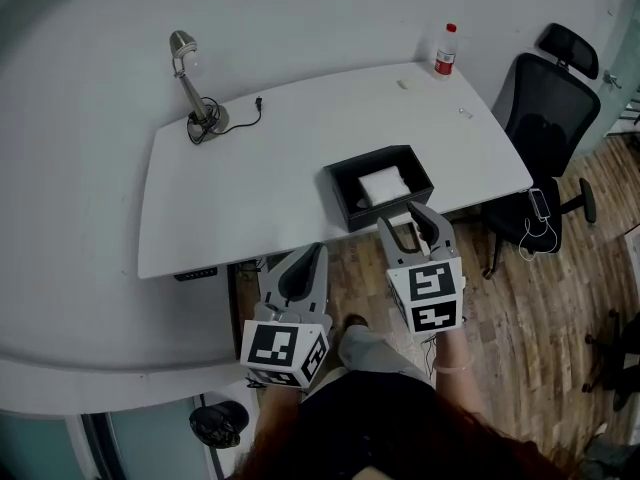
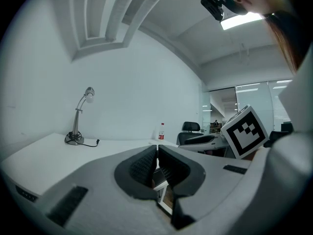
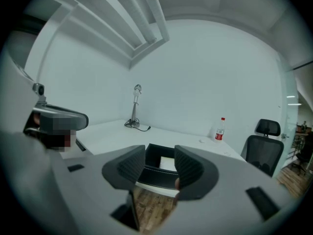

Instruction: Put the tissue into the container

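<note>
A black open container (image 1: 346,204) stands near the front edge of the white table (image 1: 250,188), with a white folded tissue (image 1: 383,184) lying inside it. My right gripper (image 1: 407,224) hovers just off the table's edge in front of the container, open, with nothing between its jaws. In the right gripper view the container (image 3: 155,176) and the tissue (image 3: 167,163) show through the gap of that gripper (image 3: 160,153). My left gripper (image 1: 311,255) hangs off the table's front edge, left of the container. In the left gripper view its jaws (image 2: 157,153) are shut and hold nothing.
A desk lamp (image 1: 190,88) with its cord stands at the table's back left. A red-capped bottle (image 1: 445,50) and small white bits (image 1: 405,84) lie at the back right. A black office chair (image 1: 545,118) stands to the right on the wooden floor (image 1: 520,298).
</note>
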`<action>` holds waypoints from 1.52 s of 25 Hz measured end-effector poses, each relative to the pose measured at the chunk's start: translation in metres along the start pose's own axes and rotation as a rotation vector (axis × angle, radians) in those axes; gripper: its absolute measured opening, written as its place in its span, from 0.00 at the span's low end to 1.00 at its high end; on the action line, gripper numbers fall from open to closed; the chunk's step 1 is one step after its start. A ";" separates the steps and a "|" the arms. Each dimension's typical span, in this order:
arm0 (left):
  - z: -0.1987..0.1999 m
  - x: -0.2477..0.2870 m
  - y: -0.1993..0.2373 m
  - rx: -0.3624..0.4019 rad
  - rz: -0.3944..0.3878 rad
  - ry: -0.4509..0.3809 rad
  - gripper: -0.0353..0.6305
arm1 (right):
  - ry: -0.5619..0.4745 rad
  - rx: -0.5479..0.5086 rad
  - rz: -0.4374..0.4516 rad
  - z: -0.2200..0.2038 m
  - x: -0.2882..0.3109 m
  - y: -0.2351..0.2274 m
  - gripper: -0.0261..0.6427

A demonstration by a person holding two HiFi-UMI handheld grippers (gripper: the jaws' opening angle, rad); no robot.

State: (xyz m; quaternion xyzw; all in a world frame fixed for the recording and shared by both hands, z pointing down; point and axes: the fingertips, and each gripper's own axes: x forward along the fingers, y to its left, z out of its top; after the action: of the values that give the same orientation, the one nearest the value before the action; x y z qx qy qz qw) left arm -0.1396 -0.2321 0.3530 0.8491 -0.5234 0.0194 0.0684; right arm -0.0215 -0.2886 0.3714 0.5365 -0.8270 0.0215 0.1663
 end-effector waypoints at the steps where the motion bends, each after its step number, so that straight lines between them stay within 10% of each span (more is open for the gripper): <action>1: 0.001 -0.006 -0.004 0.001 0.002 -0.005 0.10 | -0.007 -0.004 0.000 0.001 -0.007 0.002 0.33; 38: -0.002 -0.109 -0.106 0.001 0.044 -0.101 0.10 | -0.196 -0.082 0.041 0.002 -0.181 0.050 0.15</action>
State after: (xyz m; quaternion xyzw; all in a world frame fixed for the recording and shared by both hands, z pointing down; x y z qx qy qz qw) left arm -0.0944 -0.0884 0.3336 0.8373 -0.5448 -0.0217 0.0411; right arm 0.0003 -0.1086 0.3223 0.5118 -0.8503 -0.0617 0.1061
